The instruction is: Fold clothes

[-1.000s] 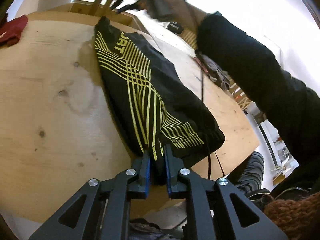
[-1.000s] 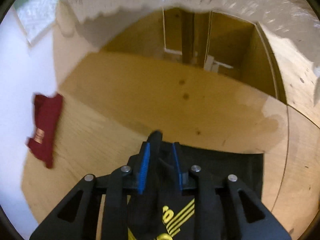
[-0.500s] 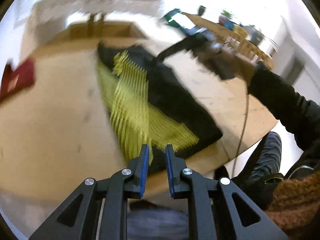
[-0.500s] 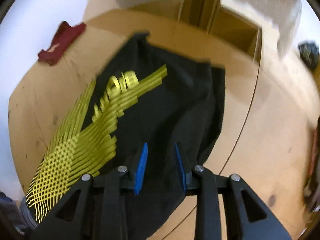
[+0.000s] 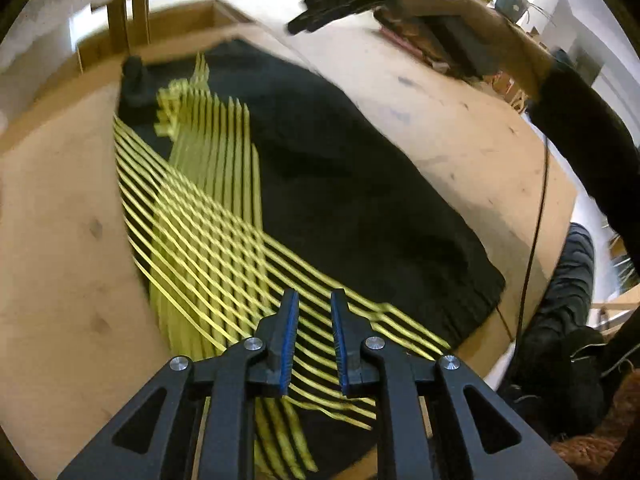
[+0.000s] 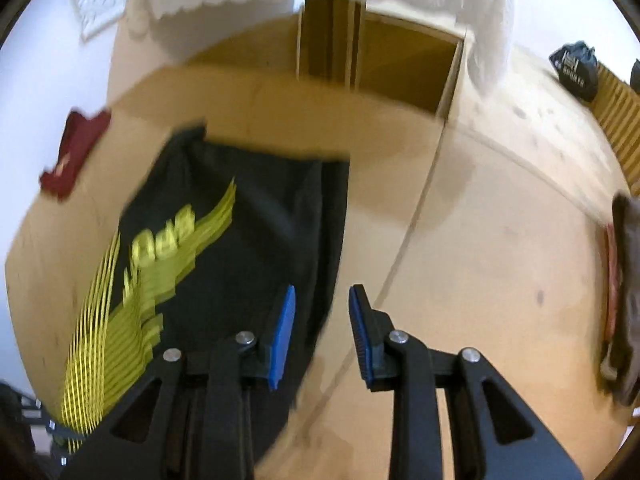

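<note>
A black garment with yellow stripes and lettering (image 5: 340, 184) lies spread on the wooden table (image 5: 60, 240). My left gripper (image 5: 314, 300) hovers over its striped near corner, jaws a little apart, nothing between them. In the right wrist view the same garment (image 6: 248, 240) fills the left half. My right gripper (image 6: 322, 296) stands open above the garment's right edge, holding nothing. The left wrist view shows the right gripper (image 5: 340, 4) at the top, blurred, in a hand with a dark sleeve (image 5: 580, 140).
A red garment (image 6: 76, 148) lies at the table's far left. A pile of clothes (image 6: 624, 300) sits at the right edge. An open wooden box (image 6: 400, 60) stands at the back, a black bag (image 6: 576, 68) beyond. A cable (image 5: 536, 220) hangs beside the person's leg (image 5: 568, 280).
Both grippers were shut on the black garment a second ago and have let go. The garment now lies flat. Both grippers have drawn back, the right one sliding to the garment's right edge.
</note>
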`<state>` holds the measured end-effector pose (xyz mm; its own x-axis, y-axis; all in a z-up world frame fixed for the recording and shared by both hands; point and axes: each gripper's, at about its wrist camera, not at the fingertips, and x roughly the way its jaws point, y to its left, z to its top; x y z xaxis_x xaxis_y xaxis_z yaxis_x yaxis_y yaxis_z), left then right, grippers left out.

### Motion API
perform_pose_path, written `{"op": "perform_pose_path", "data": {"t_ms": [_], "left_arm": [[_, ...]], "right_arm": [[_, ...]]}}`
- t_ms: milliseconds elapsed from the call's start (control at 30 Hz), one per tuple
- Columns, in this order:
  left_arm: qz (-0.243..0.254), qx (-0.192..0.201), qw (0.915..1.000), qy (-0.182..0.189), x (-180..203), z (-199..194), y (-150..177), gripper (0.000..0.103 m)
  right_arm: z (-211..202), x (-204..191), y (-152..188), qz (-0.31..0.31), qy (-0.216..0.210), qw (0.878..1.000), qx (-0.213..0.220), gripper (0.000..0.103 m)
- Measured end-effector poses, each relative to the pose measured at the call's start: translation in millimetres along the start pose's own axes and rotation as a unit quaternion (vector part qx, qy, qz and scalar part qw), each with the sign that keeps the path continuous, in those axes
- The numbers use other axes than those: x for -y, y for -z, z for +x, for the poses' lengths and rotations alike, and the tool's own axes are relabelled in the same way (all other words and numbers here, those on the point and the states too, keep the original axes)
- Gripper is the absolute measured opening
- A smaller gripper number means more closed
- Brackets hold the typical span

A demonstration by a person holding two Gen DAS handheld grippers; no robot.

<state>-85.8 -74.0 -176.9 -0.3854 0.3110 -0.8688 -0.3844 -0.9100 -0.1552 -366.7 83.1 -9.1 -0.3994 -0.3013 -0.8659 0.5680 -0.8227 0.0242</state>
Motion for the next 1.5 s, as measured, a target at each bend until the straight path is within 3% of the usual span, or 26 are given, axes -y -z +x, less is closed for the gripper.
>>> {"op": "perform_pose_path", "data": {"t_ms": [200, 533, 600, 700, 867, 967, 1033, 1100, 1167, 1267, 1400, 1500], "left_arm": [[0.009, -0.017, 0.9998, 0.001, -12.1, 13.9, -2.4, 0.018], [0.015, -0.017, 0.9997, 0.01, -12.2, 12.6, -5.9, 0.018], [0.017, -0.017, 0.9996, 0.012, -9.5, 14.5, -10.0, 0.018], [0.011, -0.014, 0.9997, 0.017, -11.6, 14.1, -7.7, 0.018], [0.015, -0.012, 0.9997, 0.014, -11.7, 10.6, -3.4, 0.019], [0.016, -0.012, 0.9997, 0.013, -8.8, 10.8, -5.1, 0.021], [0.018, -0.012, 0.9997, 0.012, -6.4, 10.9, -5.9, 0.022], [0.023, -0.012, 0.9996, 0.011, -2.6, 10.9, -6.2, 0.024], [0.028, -0.011, 0.9995, 0.01, 1.2, 10.8, -6.3, 0.025], [0.029, -0.007, 0.9995, 0.011, 1.6, 9.1, -4.5, 0.026], [0.021, 0.0, 0.9997, 0.013, 2.8, 7.6, -1.6, 0.026], [0.027, 0.005, 0.9996, 0.006, -5.1, -0.5, 6.3, 0.026]], "right_arm": [[64.7, 2.5, -52.9, 0.018, -0.018, 0.999, -0.023, 0.028], [98.8, 4.2, -71.8, 0.018, -0.015, 0.999, -0.043, 0.027], [96.5, 6.3, -71.7, 0.023, -0.017, 0.999, -0.039, 0.004], [83.6, 10.3, -70.6, 0.028, -0.022, 0.999, -0.03, 0.003], [58.7, 23.2, -74.6, 0.023, 0.013, 1.0, -0.006, 0.003], [76.4, 31.0, -74.9, 0.03, 0.021, 0.999, -0.035, 0.003], [89.1, 35.6, -76.0, 0.034, 0.038, 0.997, -0.058, 0.01], [78.7, 37.1, -78.1, 0.037, 0.049, 0.997, -0.036, 0.019], [50.2, 38.8, -75.7, 0.049, 0.028, 0.998, 0.009, 0.031], [14.5, 25.9, -51.9, 0.036, -0.01, 0.998, 0.048, 0.032], [32.8, -22.3, 5.6, -0.051, -0.021, 0.998, -0.032, 0.032], [47.1, -42.1, 28.8, -0.088, 0.009, 0.996, -0.024, 0.033]]}}
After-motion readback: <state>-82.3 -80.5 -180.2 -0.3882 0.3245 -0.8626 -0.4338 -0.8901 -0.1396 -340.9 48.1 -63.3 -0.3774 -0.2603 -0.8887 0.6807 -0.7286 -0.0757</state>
